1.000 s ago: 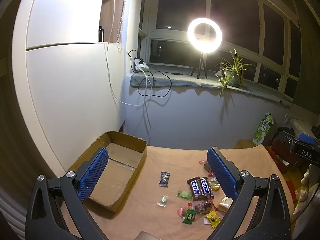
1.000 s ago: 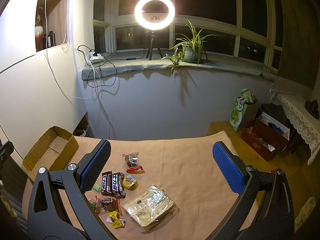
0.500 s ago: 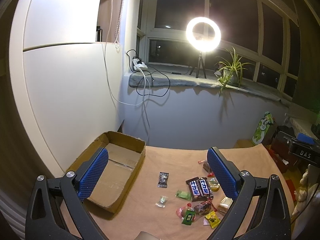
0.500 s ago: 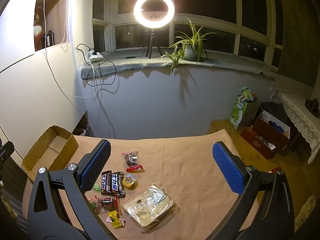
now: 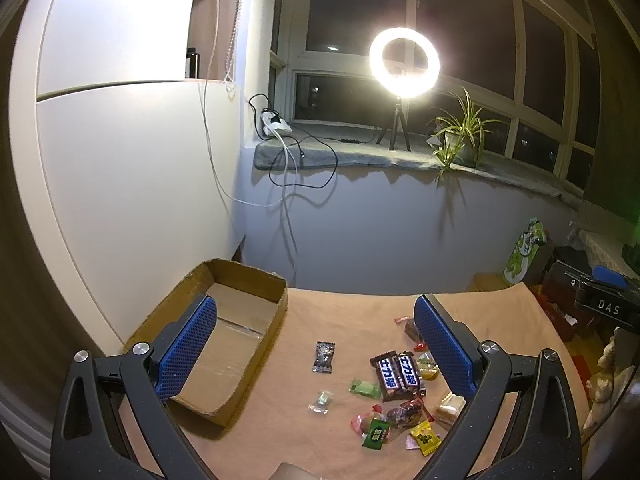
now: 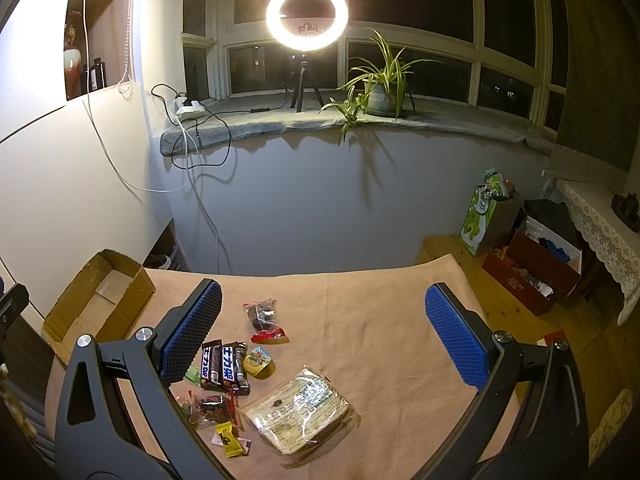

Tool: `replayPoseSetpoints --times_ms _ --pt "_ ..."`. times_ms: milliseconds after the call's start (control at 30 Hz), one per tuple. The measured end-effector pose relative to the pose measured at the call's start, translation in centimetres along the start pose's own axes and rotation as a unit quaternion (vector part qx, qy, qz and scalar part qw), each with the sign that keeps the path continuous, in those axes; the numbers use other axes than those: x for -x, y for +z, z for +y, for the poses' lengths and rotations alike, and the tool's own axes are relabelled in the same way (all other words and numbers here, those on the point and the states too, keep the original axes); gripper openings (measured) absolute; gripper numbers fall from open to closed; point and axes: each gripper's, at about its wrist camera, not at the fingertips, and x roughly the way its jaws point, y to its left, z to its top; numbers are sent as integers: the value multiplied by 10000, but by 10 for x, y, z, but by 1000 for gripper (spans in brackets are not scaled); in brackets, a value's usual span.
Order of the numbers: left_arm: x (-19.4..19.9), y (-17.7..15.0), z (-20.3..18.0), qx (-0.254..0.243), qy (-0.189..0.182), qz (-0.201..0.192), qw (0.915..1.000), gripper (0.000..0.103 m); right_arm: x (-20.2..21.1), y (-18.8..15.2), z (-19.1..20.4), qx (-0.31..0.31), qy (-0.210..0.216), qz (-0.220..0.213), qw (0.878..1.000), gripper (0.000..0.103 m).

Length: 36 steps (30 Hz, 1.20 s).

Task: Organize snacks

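An open cardboard box (image 5: 228, 344) (image 6: 96, 300) sits empty at the left of the tan cloth-covered table (image 5: 352, 312) (image 6: 360, 300). Several wrapped snacks lie scattered right of it: two dark chocolate bars (image 5: 396, 374) (image 6: 224, 366), a small dark candy packet (image 5: 324, 356), a green candy (image 5: 376, 434), a yellow candy (image 6: 229, 438) and a clear packet of crackers (image 6: 300, 408). My left gripper (image 5: 316, 344) hovers open above the box's right wall and the snacks. My right gripper (image 6: 324, 332) hovers open over the snack pile. Neither holds anything.
A ring light (image 6: 307, 15) on a tripod and a potted plant (image 6: 380, 92) stand on the windowsill behind the table. White cabinet panels (image 5: 120, 180) close the left side. Boxes and a green bag (image 6: 486, 212) sit on the floor to the right.
Both views shift only slightly; the left view has tilted a little, with the box and snacks sitting marginally lower-left. Both grippers stay open and no snack has moved.
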Motion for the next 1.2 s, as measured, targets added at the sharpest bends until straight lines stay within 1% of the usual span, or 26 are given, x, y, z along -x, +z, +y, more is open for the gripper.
replayPoseSetpoints --times_ms 200,267,400,500,567,667,767,833,900,1033,1167,1200 --pt "-9 -4 -1 -2 -83 203 9998 99 -10 -5 -3 -14 -6 155 9999 103" --pt "-15 -7 -2 24 -207 349 9992 99 -13 -8 -5 -30 38 221 9997 103" --pt "-26 -14 -2 142 -456 675 9966 99 -27 -9 -24 -255 272 558 9977 103" --pt "-35 -23 -3 226 -619 897 9938 98 -45 -14 -48 -685 492 955 9918 103" --pt "-40 -28 -4 311 -748 1067 9910 98 -60 -20 -66 -1011 704 1236 9847 103" --pt "-50 -33 -7 423 -991 1333 9852 97 -79 -28 -83 -1146 910 1588 9764 103" --pt "-60 -38 -13 452 -1296 1589 9777 97 -92 -36 -92 -1175 1004 1884 9698 103" --pt "-67 -40 -17 467 -1560 1803 9700 97 -98 -42 -94 -1196 1062 2034 9659 103" --pt "-75 -43 -24 447 -1741 1987 9634 96 -101 -51 -95 -1278 1110 2223 9602 103" --pt "-95 -48 -39 483 -2140 2399 9457 94 -103 -71 -91 -1433 1170 2499 9504 103" --pt "-116 -53 -55 404 -2426 2712 9306 93 -105 -97 -87 -1721 1325 2819 9345 103" --pt "-121 -55 -62 307 -2536 2817 9249 89 -106 -104 -87 -1822 1368 2906 9293 103"
